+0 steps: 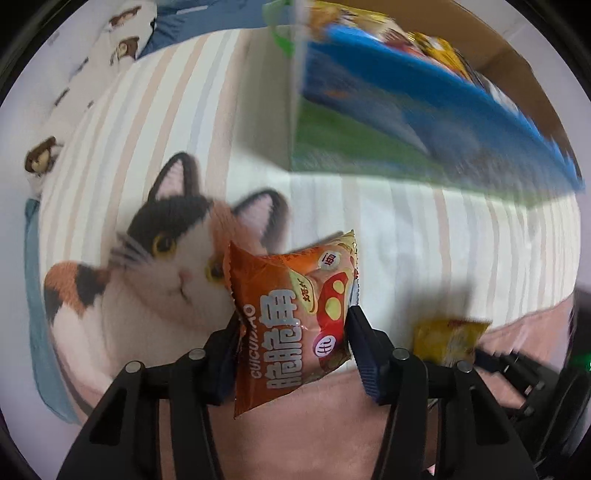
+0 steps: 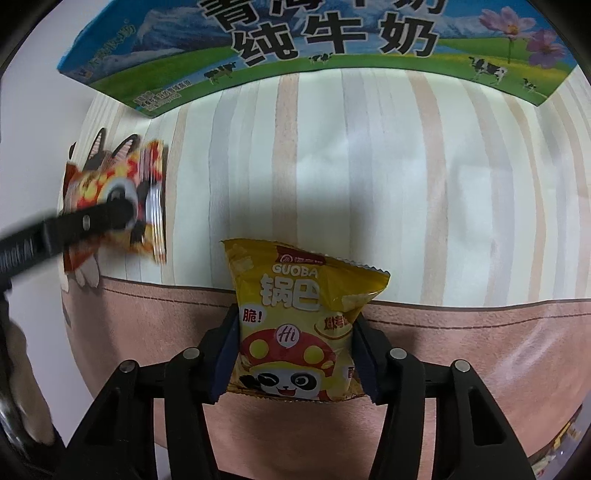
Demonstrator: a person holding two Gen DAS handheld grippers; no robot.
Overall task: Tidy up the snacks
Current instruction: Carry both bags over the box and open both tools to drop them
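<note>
My left gripper (image 1: 293,317) points down and is shut on an orange snack packet (image 1: 280,295), its pads pressing both side edges. My right gripper (image 2: 295,317) is shut on a yellow snack packet (image 2: 295,291) with a panda print. In the left wrist view the yellow packet (image 1: 447,339) shows blurred at the lower right. The right wrist view has the orange packet (image 2: 114,192) at the left, with a black left finger (image 2: 92,218) across it. A blue and green milk box (image 2: 314,37) stands at the far side, with several snack packets (image 1: 369,22) in its open top.
A striped blanket (image 2: 369,184) with a pink band (image 2: 480,350) and a printed cat (image 1: 166,258) lies under both grippers. A brown cardboard box (image 1: 498,48) stands behind the milk box. A patterned cloth (image 1: 122,37) lies at the far left.
</note>
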